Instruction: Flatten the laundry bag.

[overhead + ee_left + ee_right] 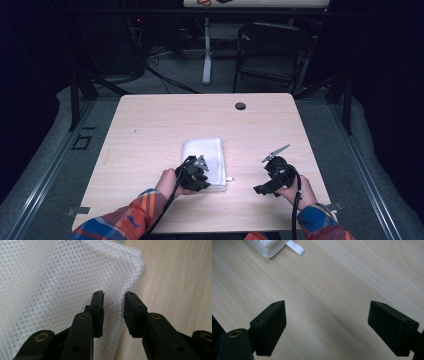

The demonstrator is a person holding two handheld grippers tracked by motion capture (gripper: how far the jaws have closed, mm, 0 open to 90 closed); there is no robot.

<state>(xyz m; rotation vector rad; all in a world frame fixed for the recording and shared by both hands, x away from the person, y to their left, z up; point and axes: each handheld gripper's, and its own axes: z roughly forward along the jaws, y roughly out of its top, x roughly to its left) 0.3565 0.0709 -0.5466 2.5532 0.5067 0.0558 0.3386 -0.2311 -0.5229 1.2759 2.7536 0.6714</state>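
A folded white mesh cloth [205,152] lies near the middle of the light wooden table [150,125]. My left gripper [201,177] sits over the cloth's near edge. In the left gripper view its jaws stand a narrow gap apart on the cloth [50,277], close to the folded edge, and mesh fills the gap of the left gripper [114,296]; the pads do not visibly press it. My right gripper [266,186] hovers to the right of the cloth over bare wood. The right gripper [327,312] is wide open, with nothing between its pads. A cloth corner [267,247] with a white tag [295,247] lies beyond it.
A dark cable hole [240,106] sits near the table's far edge. Beyond the table stand a black folding chair [272,50] and a white desk leg [206,50] on grey floor. Bare wood surrounds the cloth on all sides.
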